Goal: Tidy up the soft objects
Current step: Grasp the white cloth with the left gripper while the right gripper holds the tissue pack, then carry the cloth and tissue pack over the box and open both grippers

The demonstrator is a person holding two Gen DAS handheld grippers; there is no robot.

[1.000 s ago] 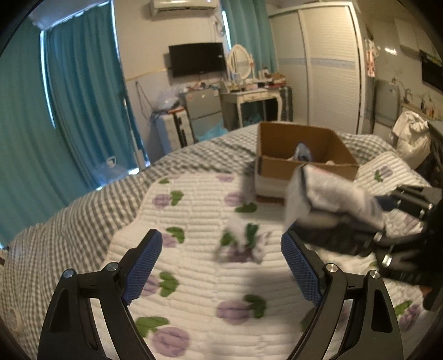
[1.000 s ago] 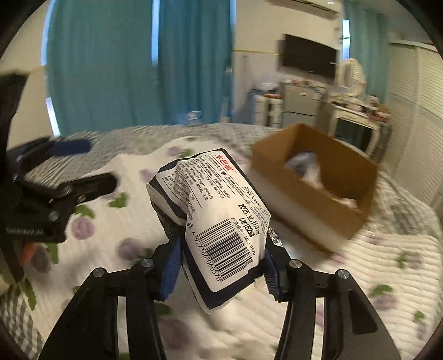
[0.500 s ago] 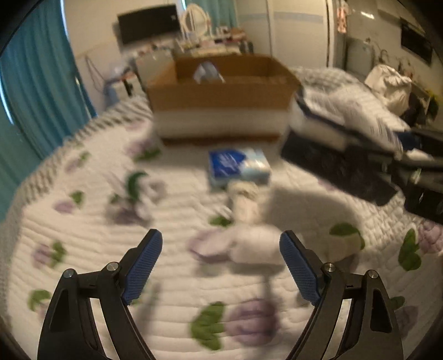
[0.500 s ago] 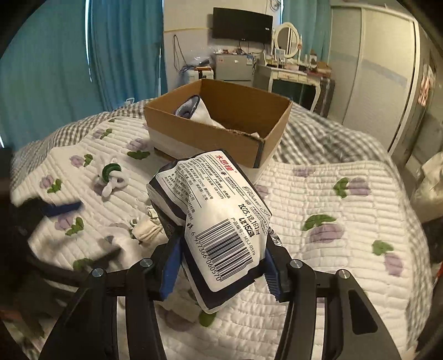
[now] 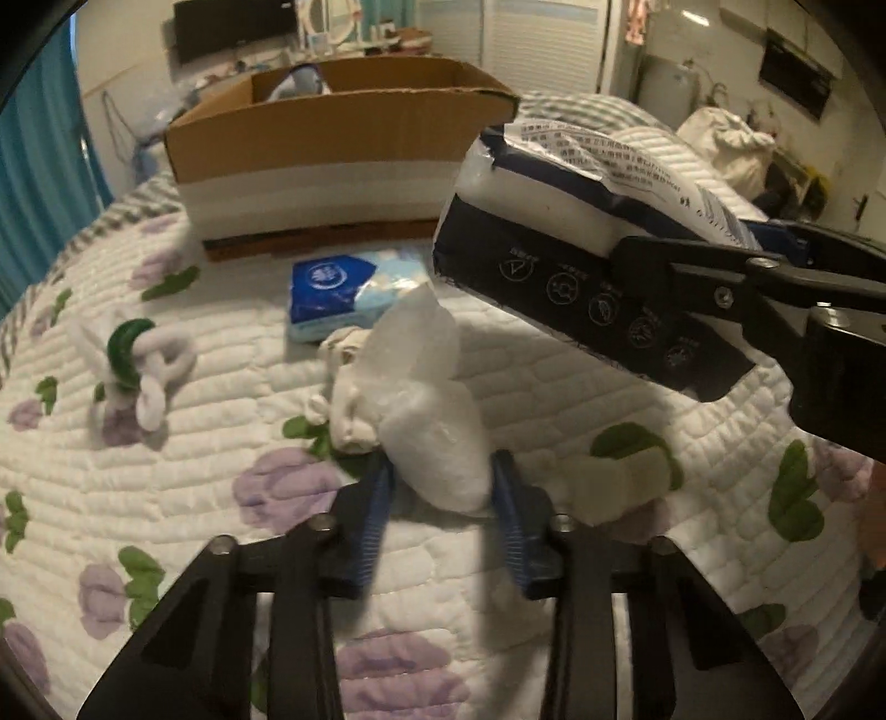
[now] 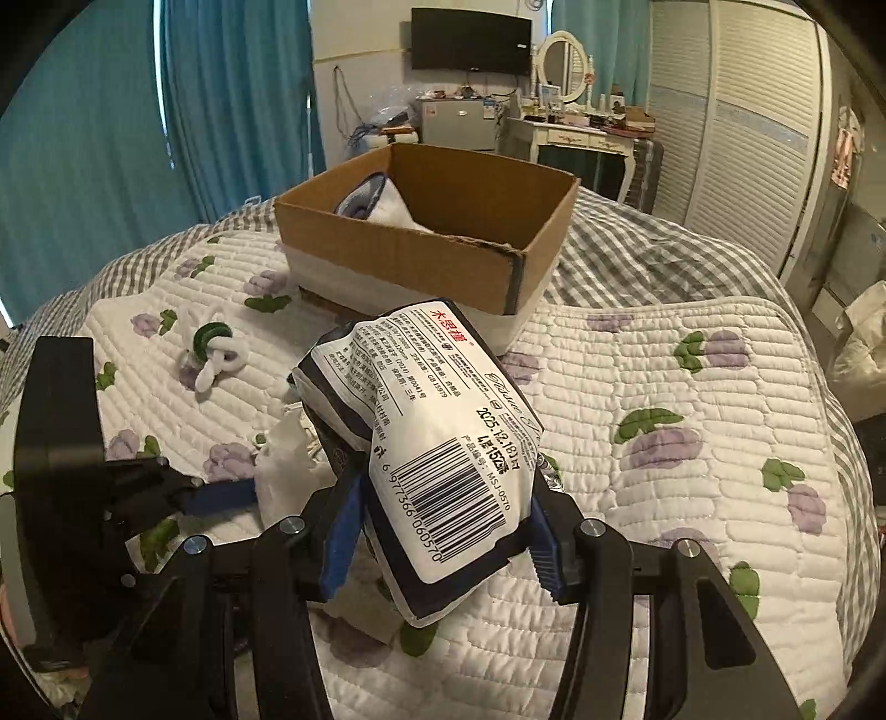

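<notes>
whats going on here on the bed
A person is tidying soft things off a quilted bedspread with two handheld grippers. The right gripper holds a dark blue and white tissue pack. The left gripper has just been closing and now pinches a white plastic-wrapped bundle on the quilt. A cardboard box behind them already holds something soft.

a bedroom with teal curtains (image 6: 111, 138) over bright windows. a black tv (image 6: 470, 41) hangs on the pale wall above a white dressing table (image 6: 570, 138). a louvred white wardrobe (image 6: 736, 127) stands to the right.
</notes>
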